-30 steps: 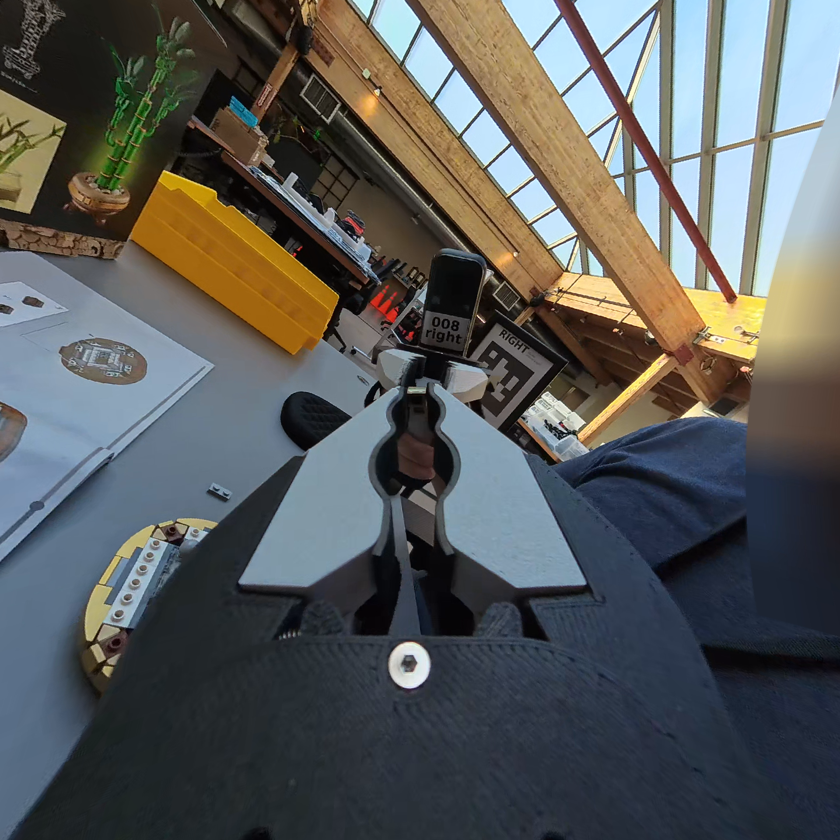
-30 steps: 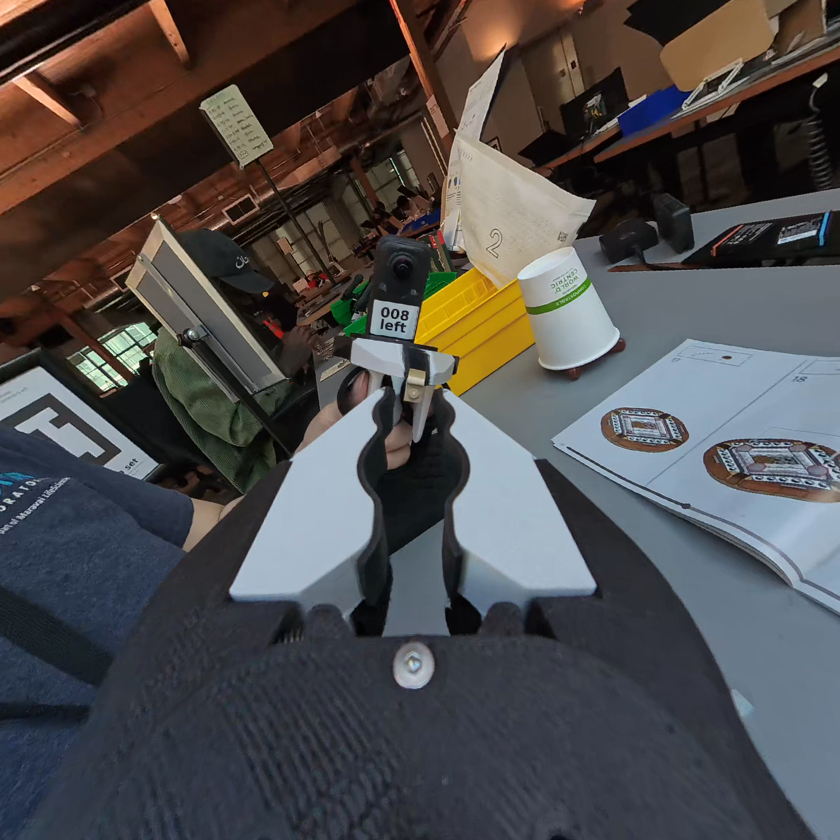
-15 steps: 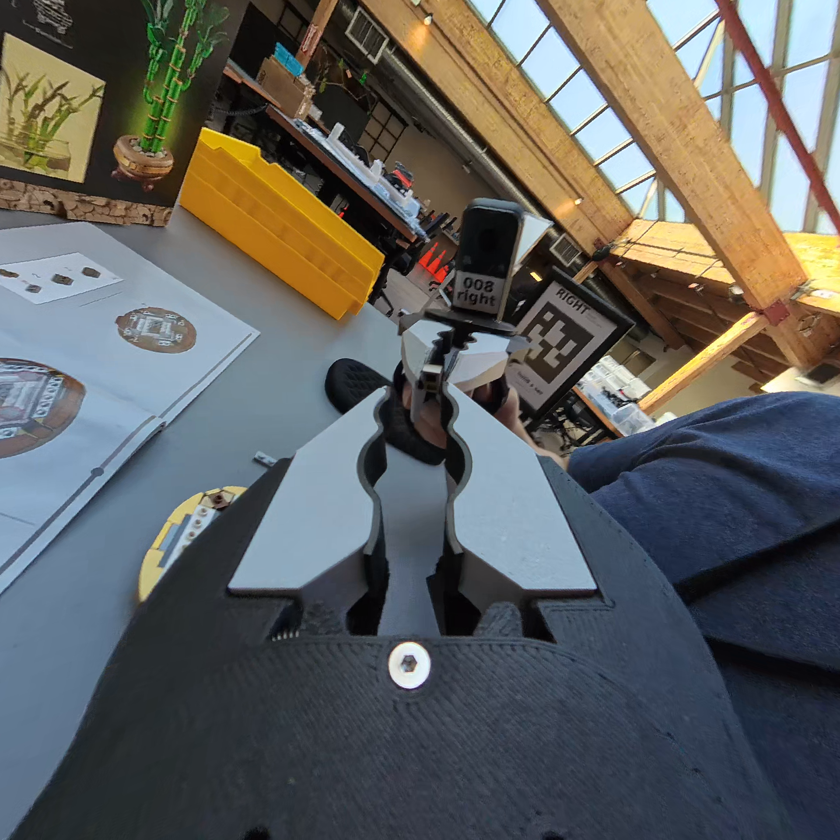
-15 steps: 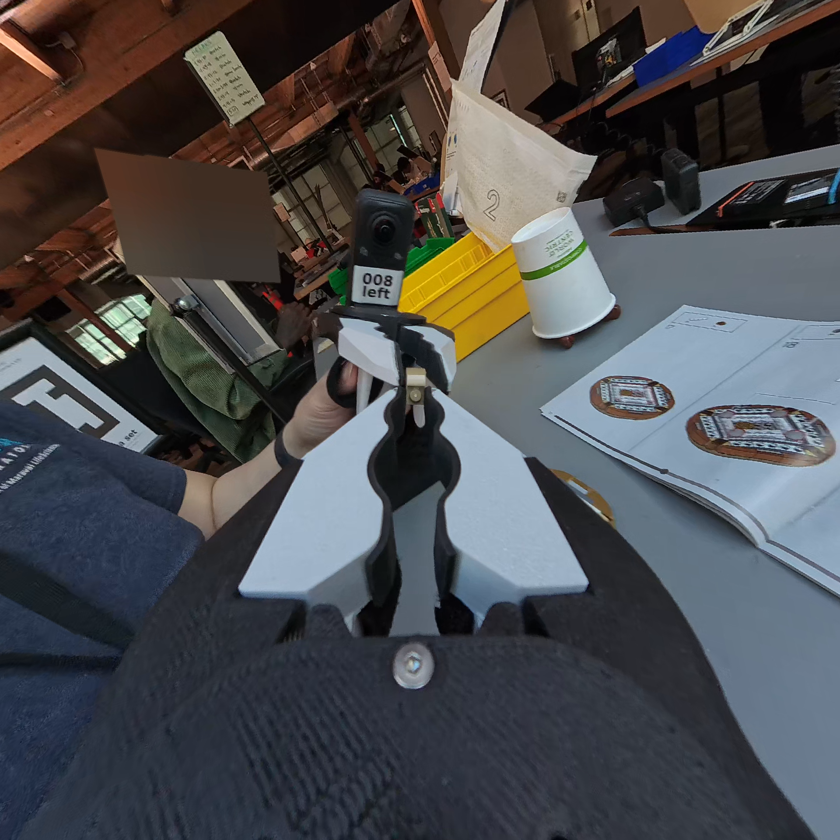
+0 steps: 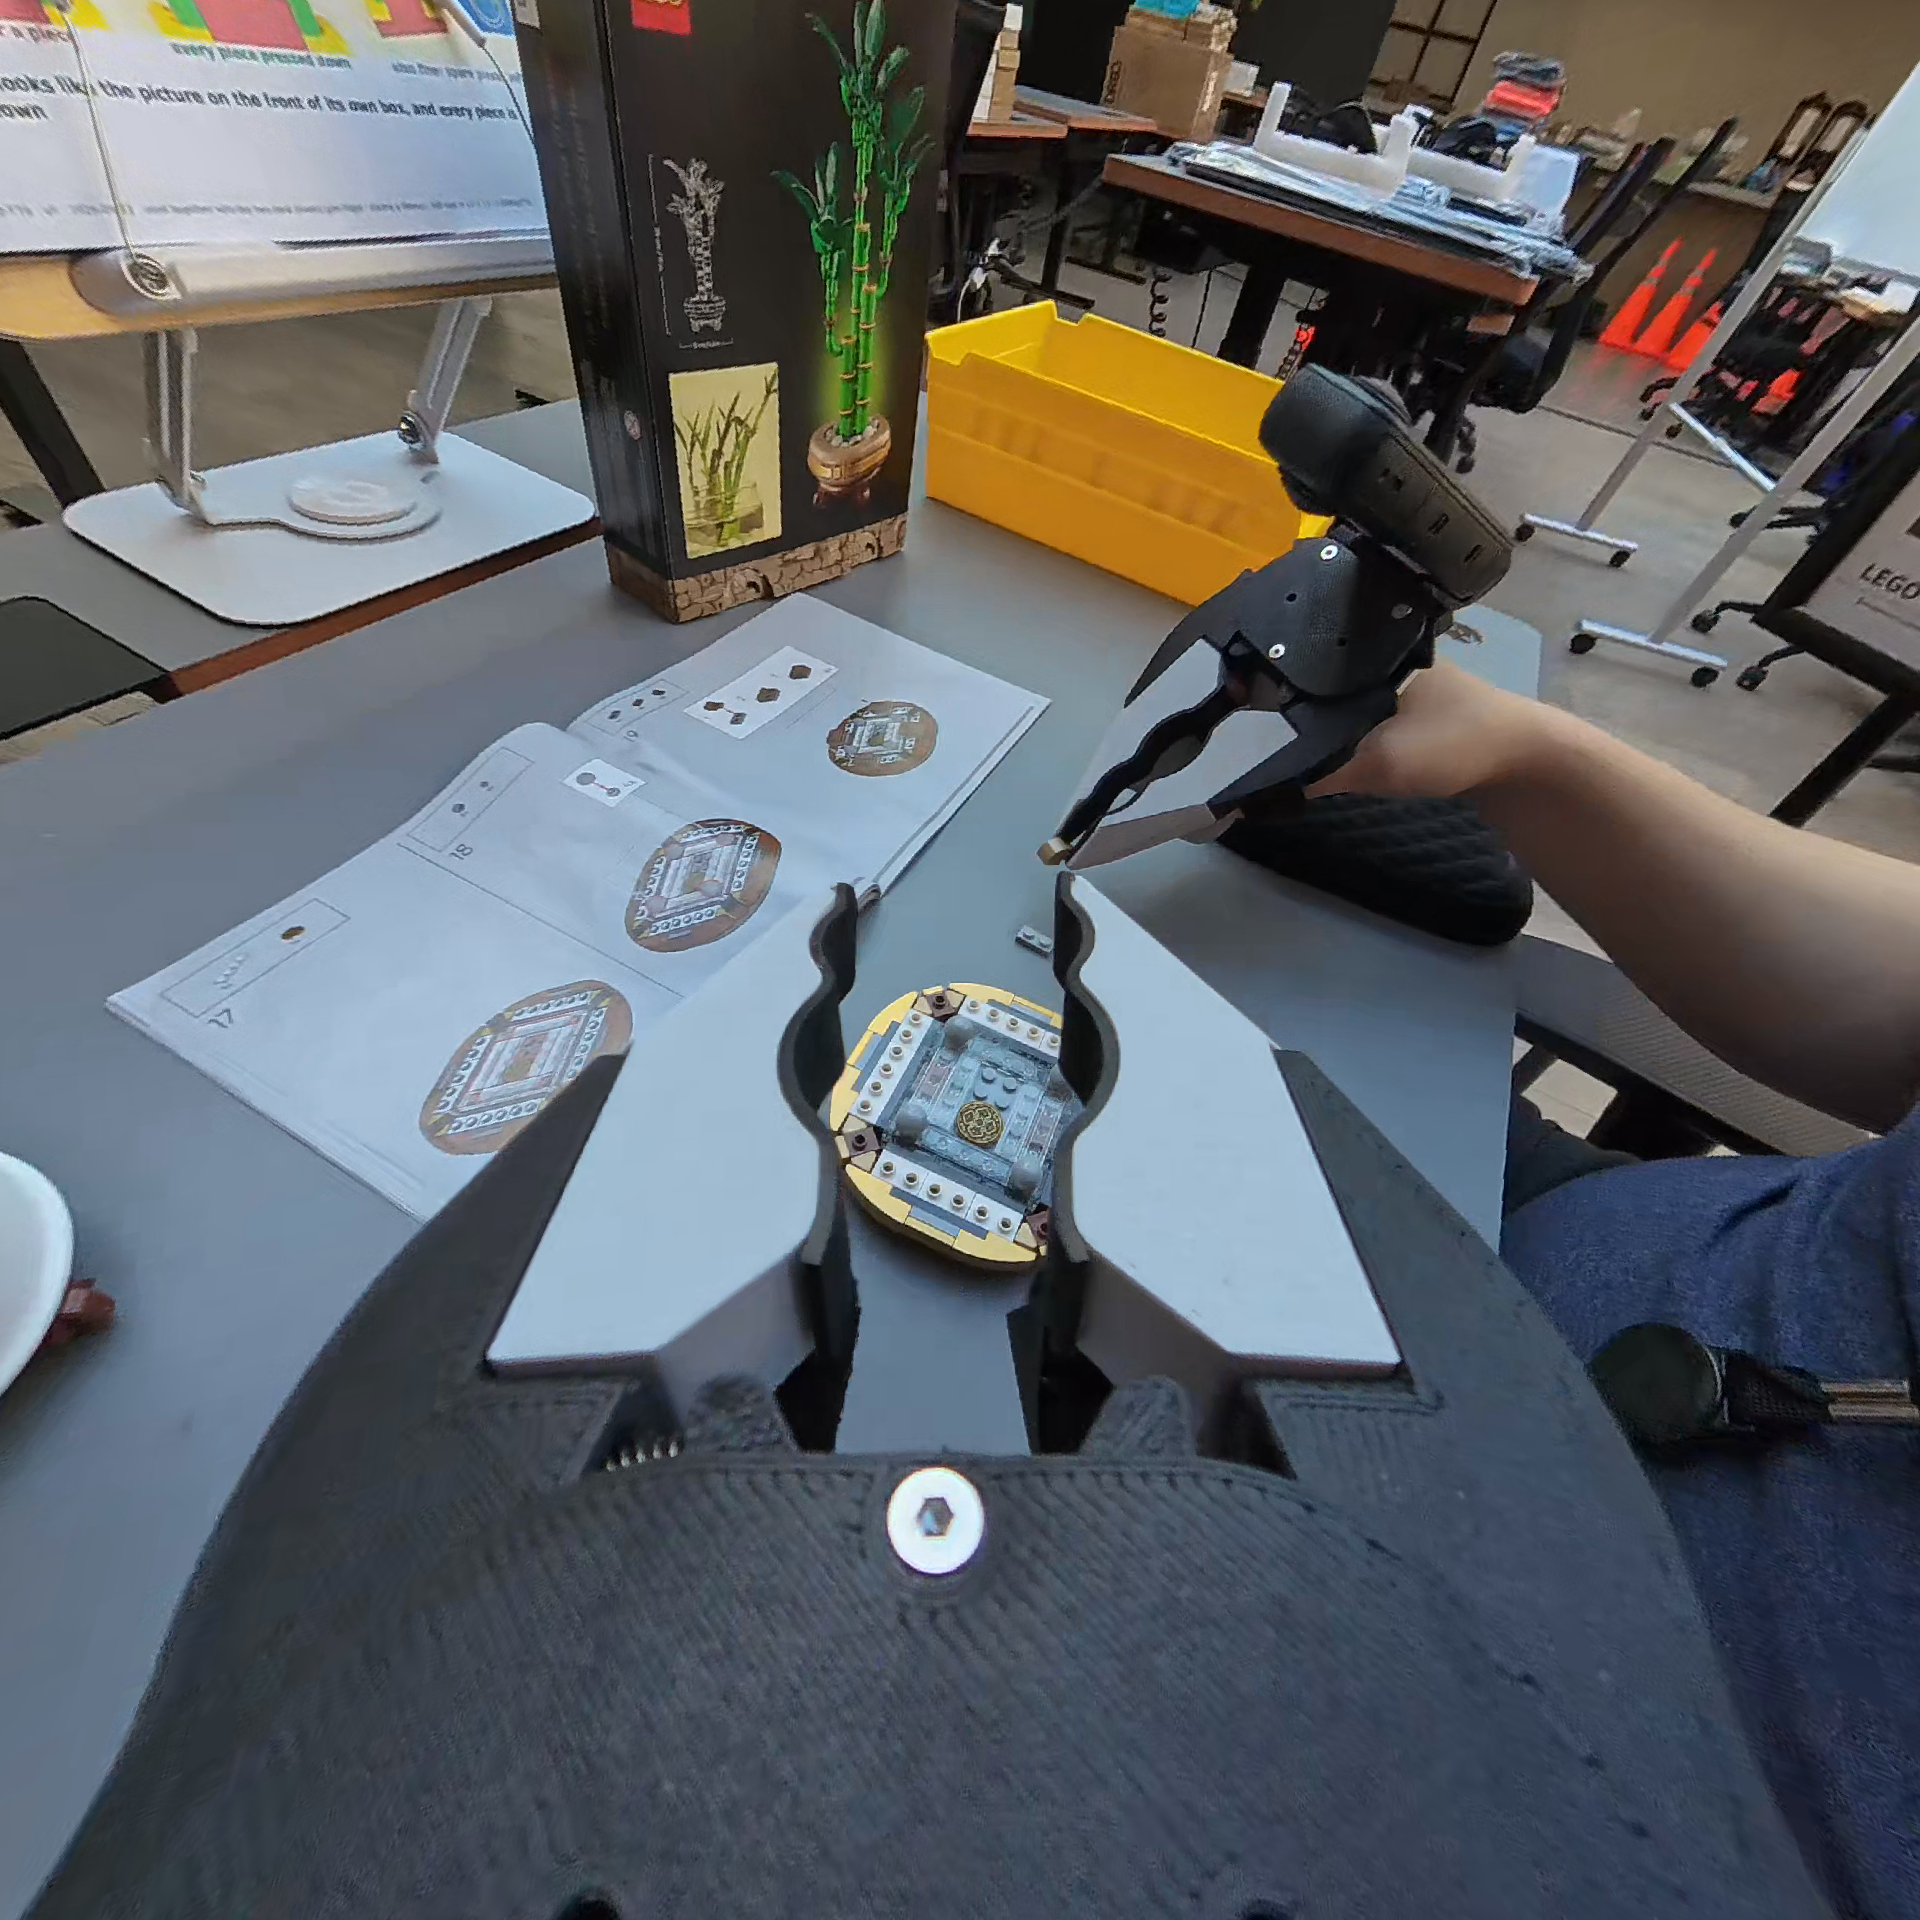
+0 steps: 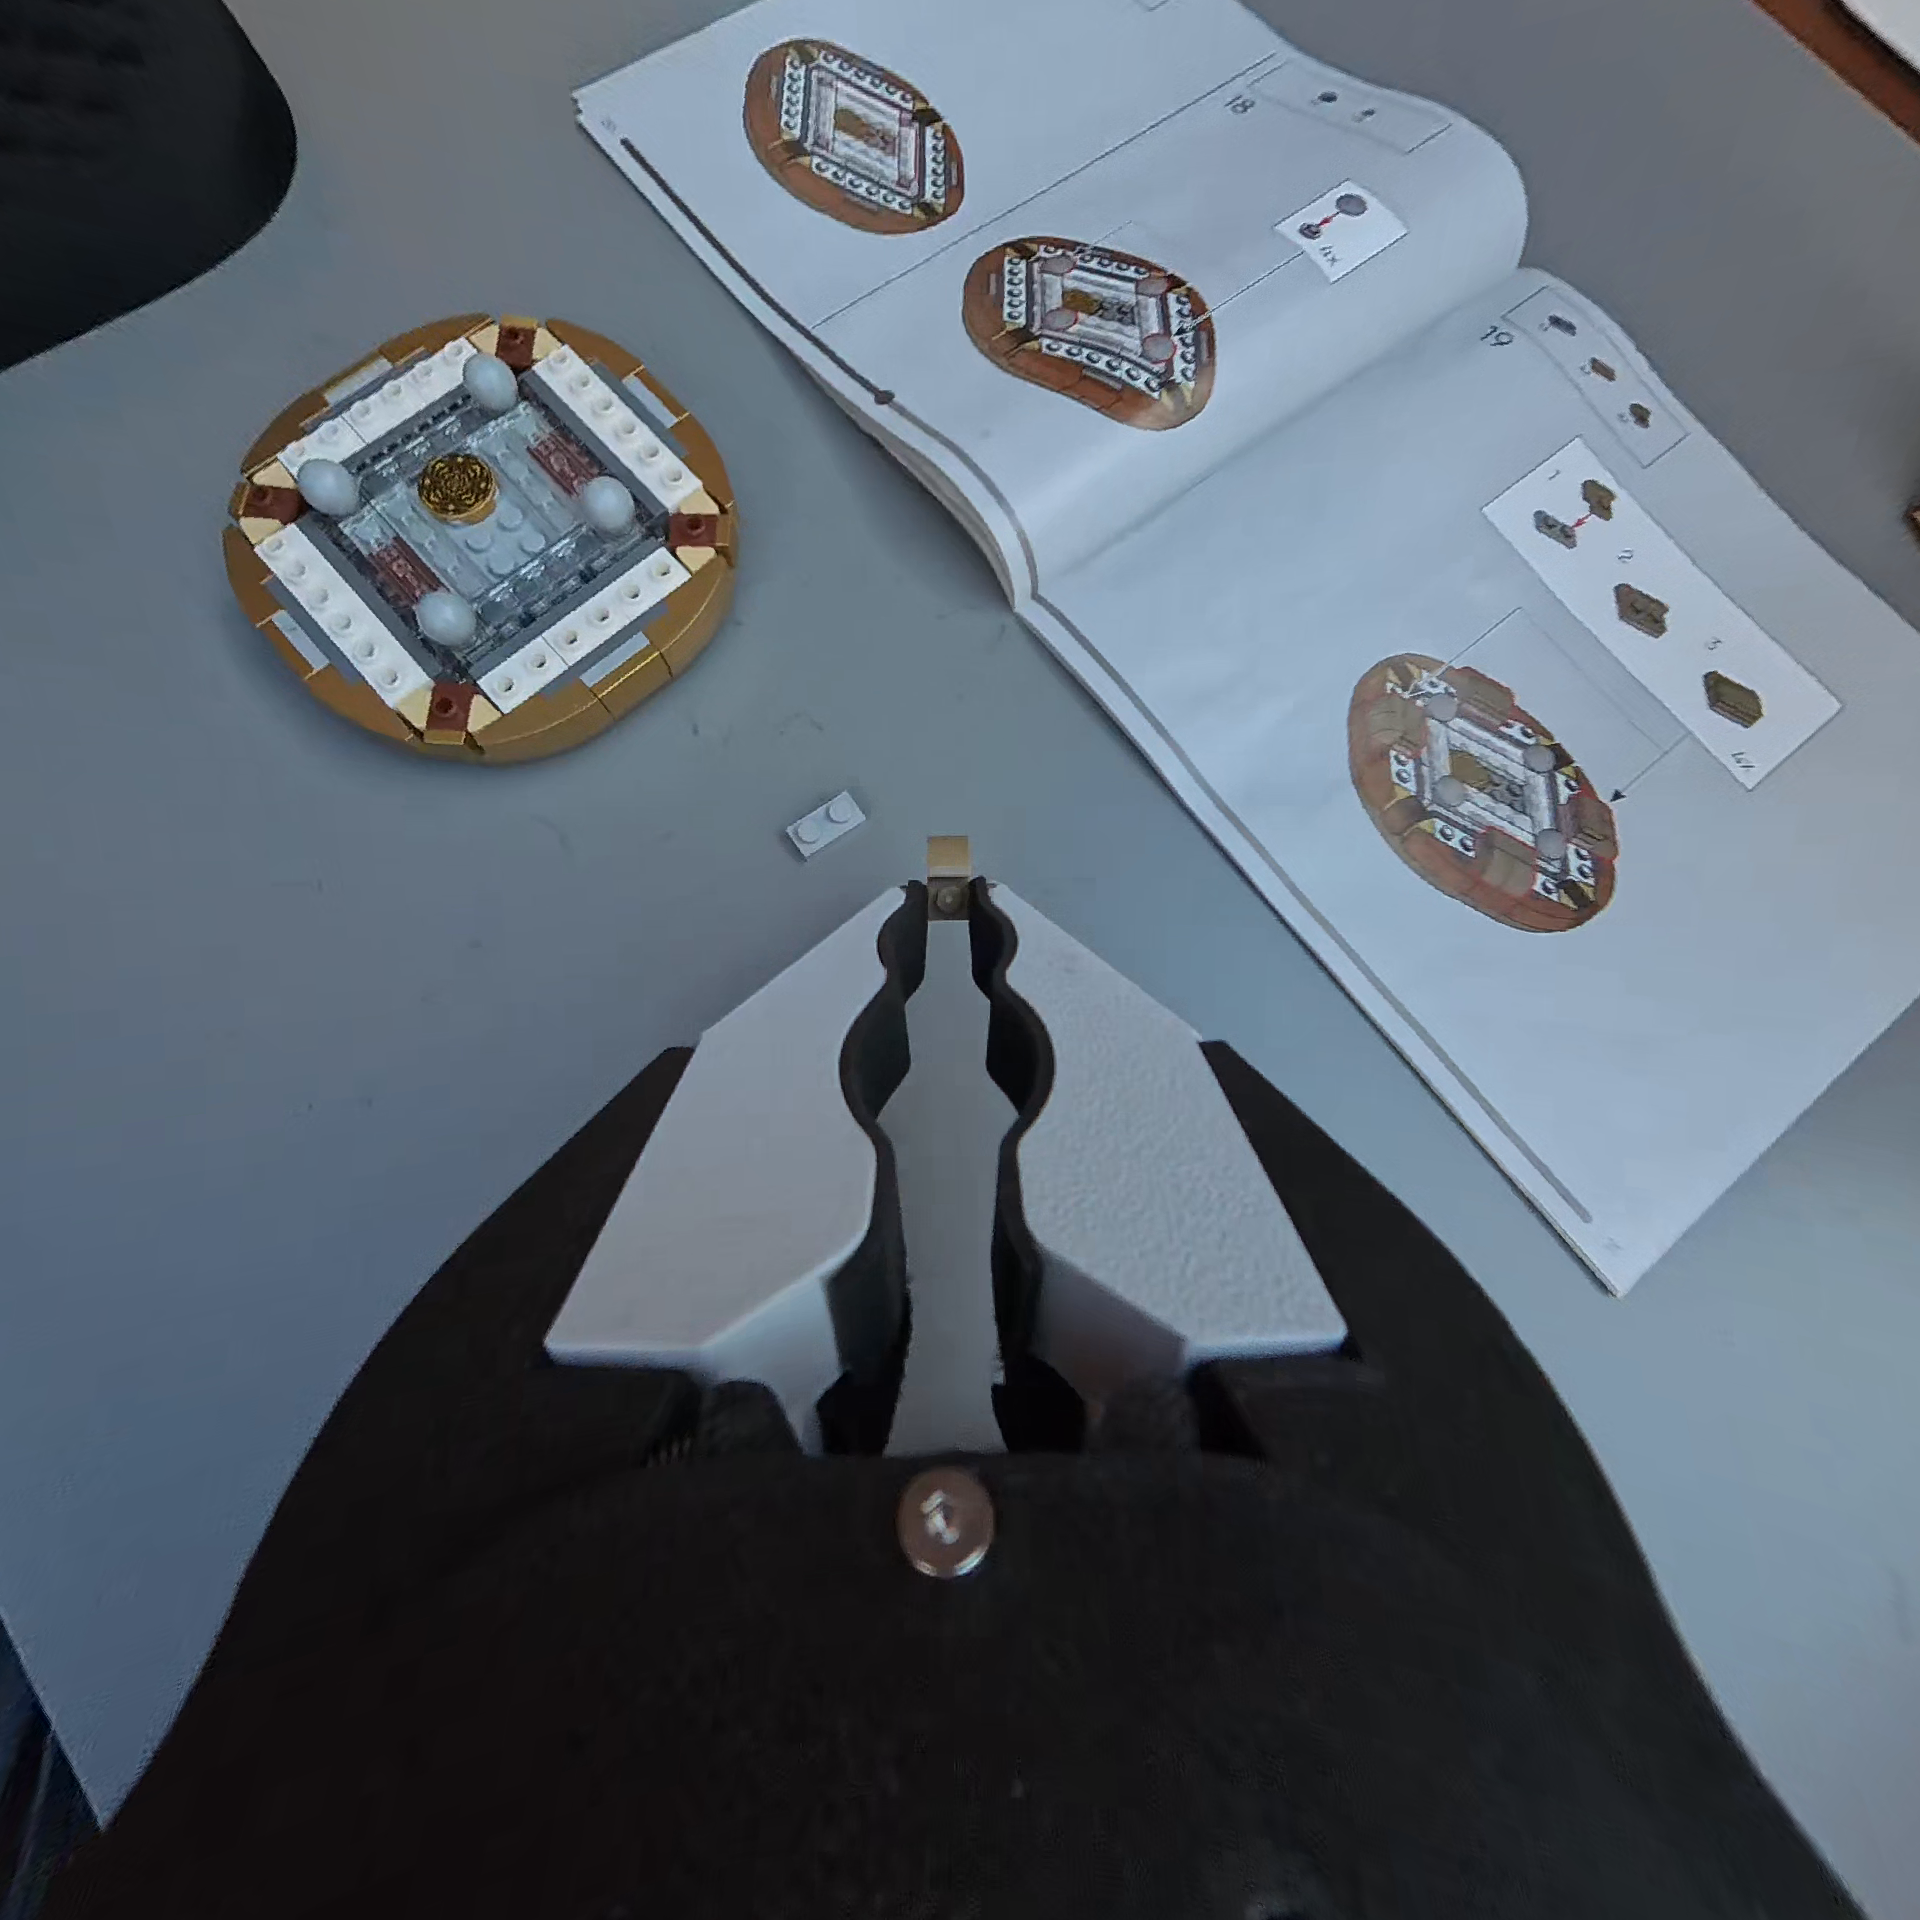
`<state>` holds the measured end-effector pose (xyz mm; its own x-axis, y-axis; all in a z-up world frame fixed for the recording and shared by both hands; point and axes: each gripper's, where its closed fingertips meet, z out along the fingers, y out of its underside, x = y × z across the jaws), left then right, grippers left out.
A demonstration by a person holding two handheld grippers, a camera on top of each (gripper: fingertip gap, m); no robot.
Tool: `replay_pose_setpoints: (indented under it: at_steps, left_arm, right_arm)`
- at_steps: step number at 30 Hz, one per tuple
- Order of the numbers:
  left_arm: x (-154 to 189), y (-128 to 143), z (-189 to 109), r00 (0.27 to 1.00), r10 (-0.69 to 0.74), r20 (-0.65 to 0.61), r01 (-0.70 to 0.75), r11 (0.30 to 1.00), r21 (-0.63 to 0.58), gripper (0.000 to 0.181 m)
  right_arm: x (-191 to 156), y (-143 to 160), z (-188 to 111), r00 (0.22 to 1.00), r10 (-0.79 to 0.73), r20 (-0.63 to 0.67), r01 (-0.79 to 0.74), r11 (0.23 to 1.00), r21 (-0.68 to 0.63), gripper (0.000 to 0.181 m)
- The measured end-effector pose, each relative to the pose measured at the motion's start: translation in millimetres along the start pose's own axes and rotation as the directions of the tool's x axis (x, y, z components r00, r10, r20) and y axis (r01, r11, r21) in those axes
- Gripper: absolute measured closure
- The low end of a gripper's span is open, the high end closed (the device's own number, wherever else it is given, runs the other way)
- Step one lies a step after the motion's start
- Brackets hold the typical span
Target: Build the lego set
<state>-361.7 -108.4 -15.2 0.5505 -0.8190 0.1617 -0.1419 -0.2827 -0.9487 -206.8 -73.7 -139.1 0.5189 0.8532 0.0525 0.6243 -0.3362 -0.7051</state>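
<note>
Right gripper [image 6: 950, 896] fingers clench a small tan brick [image 6: 949, 858] above the grey worktop [image 6: 312, 935]. Left gripper [image 5: 954, 904] fingers are released over the round gold-rimmed lego base [image 5: 961, 1127].

- Round lego base [image 6: 480, 535]: gold rim, white studded strips in a square, grey centre with a gold patterned disc, four pale domes, brown corner pieces; flat on the table.
- Small grey two-stud plate [image 6: 826, 824]: flat, loose, just beside the base.
- Small tan piece [image 6: 950, 871]: pinched at the tips of the right fingers, above the table.
- Instruction booklet [image 6: 1247, 540]: open, flat.
</note>
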Motion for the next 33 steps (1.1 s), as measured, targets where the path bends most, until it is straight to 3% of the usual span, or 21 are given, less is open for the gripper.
replay_pose_setpoints:
  at_steps: [33]
  left_arm:
    - [-7, 1, -12, 0.997, -0.08, -0.005, 0.08, 0.997, 0.014, 0.147]
  right_arm:
    - [-6, 11, 18, 0.998, -0.056, 0.028, 0.057, 0.997, -0.045, 0.174]
